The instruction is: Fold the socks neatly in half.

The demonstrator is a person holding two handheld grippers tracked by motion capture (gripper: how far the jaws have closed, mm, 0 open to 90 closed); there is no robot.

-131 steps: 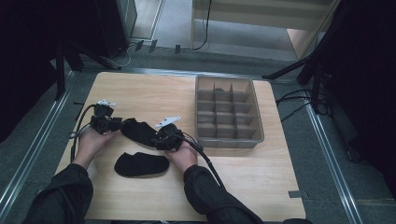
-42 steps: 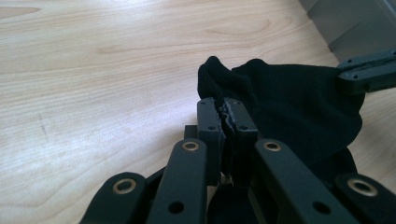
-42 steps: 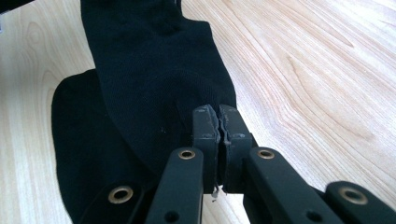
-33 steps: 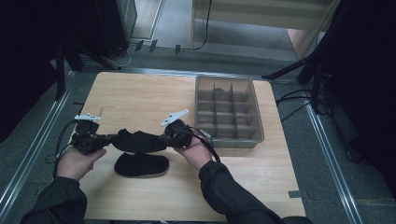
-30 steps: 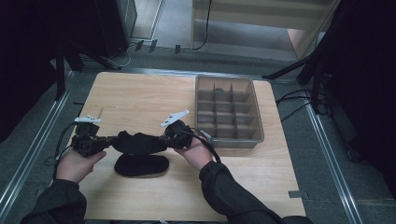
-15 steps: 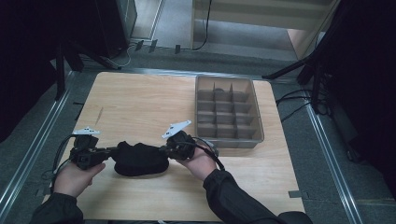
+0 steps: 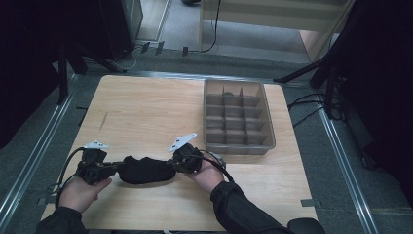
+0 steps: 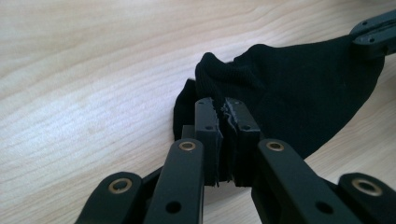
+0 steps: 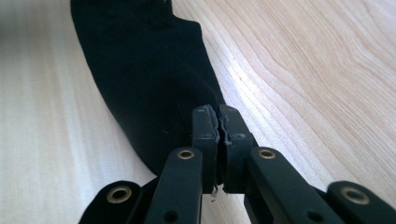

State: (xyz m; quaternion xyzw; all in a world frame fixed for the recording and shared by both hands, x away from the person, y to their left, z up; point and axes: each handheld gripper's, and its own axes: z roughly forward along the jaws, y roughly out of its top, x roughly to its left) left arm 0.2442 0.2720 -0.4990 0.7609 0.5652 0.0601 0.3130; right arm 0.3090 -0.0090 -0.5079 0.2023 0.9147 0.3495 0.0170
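Both your grippers are clamped on the black sock (image 7: 145,169): your left gripper (image 7: 113,167) pinches one end, your right gripper (image 7: 171,164) the other. You've got it stretched between them, low over the wooden table (image 7: 146,112) near its front edge, well apart from the grey divided bin (image 7: 267,127).

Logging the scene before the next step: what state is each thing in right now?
Black sock: stretched between both grippers, low over the table.
Left gripper: shut on the sock's end.
Right gripper: shut on its other end.
Divided bin: upright, compartments empty.
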